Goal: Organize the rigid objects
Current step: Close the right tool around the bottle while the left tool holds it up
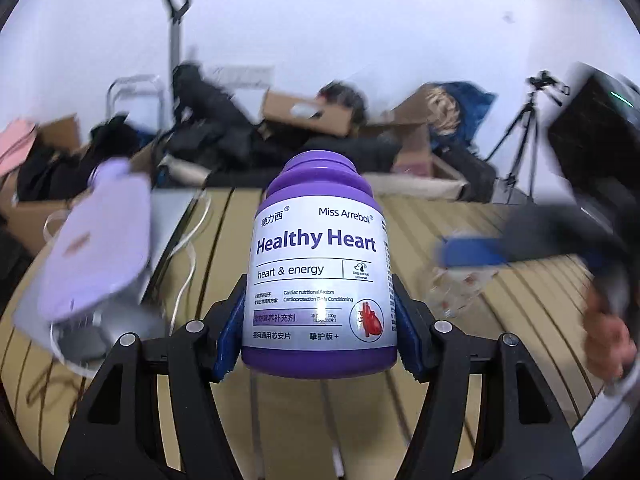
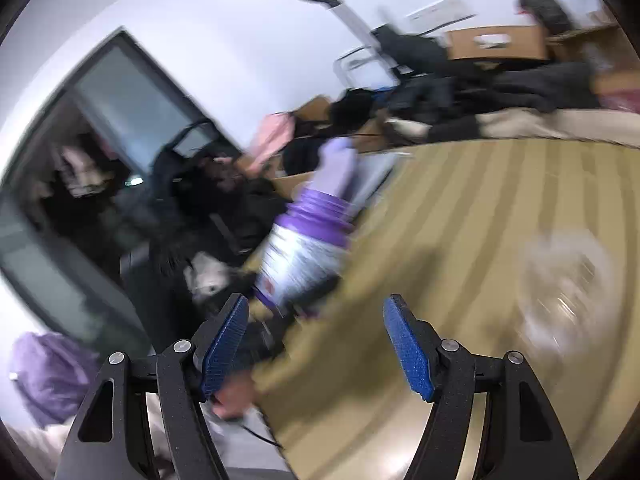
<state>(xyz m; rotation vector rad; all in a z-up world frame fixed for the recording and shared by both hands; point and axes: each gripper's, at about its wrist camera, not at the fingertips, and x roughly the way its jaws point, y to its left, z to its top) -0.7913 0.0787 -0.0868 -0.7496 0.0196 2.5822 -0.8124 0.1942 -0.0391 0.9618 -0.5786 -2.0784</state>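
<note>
The purple plastic supplement bottle with the white "Healthy Heart" label (image 1: pixel 320 268) sits upright between the blue pads of my left tool (image 1: pixel 320 312), which is clamped on its lower body and holds it up above the striped beige worktop (image 1: pixel 460 360). Seen from my right wrist, the same bottle (image 2: pixel 304 248) is blurred and hangs over the worktop's left edge (image 2: pixel 400 240).

My right tool (image 2: pixel 316 344) is spread apart with nothing between its blue pads. From the left wrist it shows as a blurred blue and black shape (image 1: pixel 500 252) towards the worktop's right edge, with a clear crinkled plastic item (image 1: pixel 456 288) just below it, too smeared to identify.

Near the left edge lies a pale lilac lidded container (image 1: pixel 100 240), resting on a flat silver-grey slab (image 1: pixel 100 320). Beyond the far edge are brown cardboard boxes (image 1: pixel 304 112), dark clothing and a black tripod (image 1: pixel 524 128).
</note>
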